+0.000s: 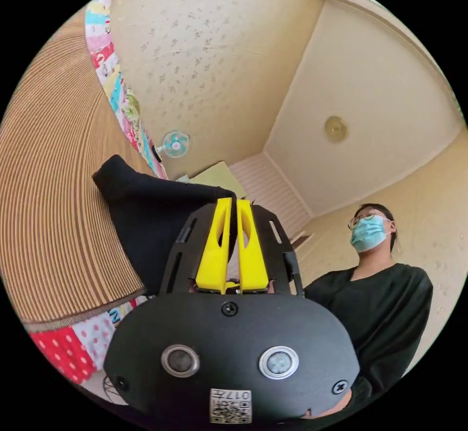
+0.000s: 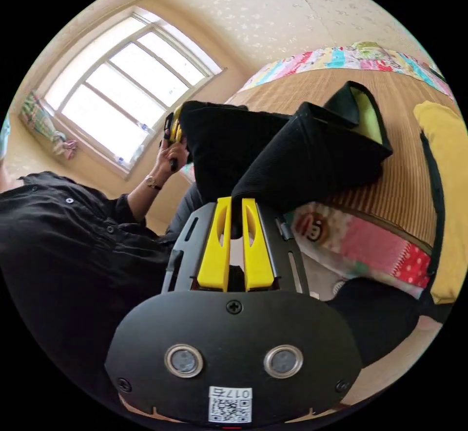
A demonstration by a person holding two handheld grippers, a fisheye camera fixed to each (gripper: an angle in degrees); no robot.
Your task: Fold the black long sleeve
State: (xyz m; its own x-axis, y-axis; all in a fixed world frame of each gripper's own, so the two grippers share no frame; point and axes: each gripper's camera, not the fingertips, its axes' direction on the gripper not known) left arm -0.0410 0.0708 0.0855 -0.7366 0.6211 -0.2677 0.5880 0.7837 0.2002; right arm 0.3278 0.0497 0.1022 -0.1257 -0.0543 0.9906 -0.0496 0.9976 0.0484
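The black long sleeve (image 1: 141, 212) is lifted off a woven mat (image 1: 53, 197), and my left gripper (image 1: 234, 203) is shut on its edge, the yellow jaws nearly together with cloth between the tips. In the right gripper view the garment (image 2: 297, 158) hangs in a fold between both grippers. A far part of it rests on the mat (image 2: 404, 192) and shows a yellow-green lining (image 2: 366, 115). My right gripper (image 2: 236, 204) is shut on the near corner. The left gripper (image 2: 172, 128) is also seen there, held by a hand (image 2: 171, 154) at the garment's other corner.
The mat has a patchwork cloth border (image 2: 360, 251) along its edge. A yellow object with a black strap (image 2: 441, 168) lies on the mat at the right. The person in a black top (image 1: 385, 304) stands close by. A small fan (image 1: 175, 143) hangs on the wall, and a window (image 2: 131, 90) is behind.
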